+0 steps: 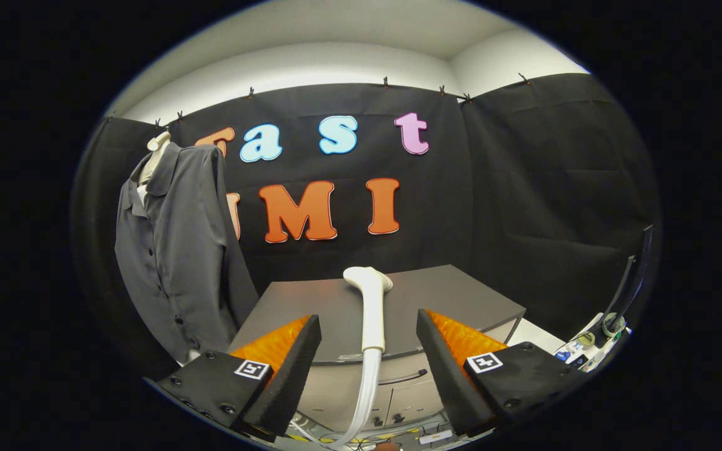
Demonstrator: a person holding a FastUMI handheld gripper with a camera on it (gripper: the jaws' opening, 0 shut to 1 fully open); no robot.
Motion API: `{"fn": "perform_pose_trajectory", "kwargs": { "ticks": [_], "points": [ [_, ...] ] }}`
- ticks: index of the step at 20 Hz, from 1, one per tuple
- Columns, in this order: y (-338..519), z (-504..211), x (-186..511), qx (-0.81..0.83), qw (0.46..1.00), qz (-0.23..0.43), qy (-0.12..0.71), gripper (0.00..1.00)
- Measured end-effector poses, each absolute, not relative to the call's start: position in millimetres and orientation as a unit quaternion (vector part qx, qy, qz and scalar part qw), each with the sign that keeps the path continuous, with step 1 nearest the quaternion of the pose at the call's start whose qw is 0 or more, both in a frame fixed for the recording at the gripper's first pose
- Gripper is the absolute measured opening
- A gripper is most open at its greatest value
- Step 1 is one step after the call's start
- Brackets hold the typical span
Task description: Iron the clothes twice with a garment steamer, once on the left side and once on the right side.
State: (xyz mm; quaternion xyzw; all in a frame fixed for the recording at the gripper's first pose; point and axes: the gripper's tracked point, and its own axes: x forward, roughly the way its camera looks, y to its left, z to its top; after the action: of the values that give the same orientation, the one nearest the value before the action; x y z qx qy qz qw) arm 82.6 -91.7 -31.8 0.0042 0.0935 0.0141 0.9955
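at about ten o'clock from the gripper (368, 357), well beyond its left finger, the grey shirt (176, 250) hangs on a pale mannequin form (159, 143), its button line running top to bottom and its hem ending just above that finger. nothing touches the shirt yet, so by my reading neither pass has begun.

dead ahead at twelve o'clock, the steamer head (370, 307) stands upright between the two fingers, its long axis vertical, its rounded nozzle end at the top and leaning slightly toward one o'clock. its clear hose (364, 394) drops from the handle toward six o'clock, down to the floor. behind it sits a dark-topped cabinet (461, 294).

the claw is released: the jaws stand wide apart, with a clear gap either side of the handle, and neither orange-backed black pad presses on it. the handle is roughly centred, a touch nearer the left finger.

the coming move likely turns on that centring: closing on the vertical handle, then carrying it toward ten o'clock to the shirt.

at three o'clock, small clutter (593, 347) lies on a white surface.
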Motion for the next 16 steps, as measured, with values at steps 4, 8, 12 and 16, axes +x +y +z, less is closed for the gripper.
{"fn": "perform_pose_trajectory", "kwargs": {
  "ticks": [4, 8, 12, 16],
  "points": [
    [-91.3, -30.9, 117.2, 0.008, 0.992, 0.023, 0.128, 0.98],
    [-100.4, -38.6, 160.2, 0.021, 0.984, 0.022, 0.177, 0.98],
    [-112.7, -51.0, 210.8, 0.04, 0.974, 0.021, 0.222, 0.98],
    [-122.7, -74.0, 251.4, 0.052, 0.962, 0.015, 0.269, 0.99]
  ]
}}
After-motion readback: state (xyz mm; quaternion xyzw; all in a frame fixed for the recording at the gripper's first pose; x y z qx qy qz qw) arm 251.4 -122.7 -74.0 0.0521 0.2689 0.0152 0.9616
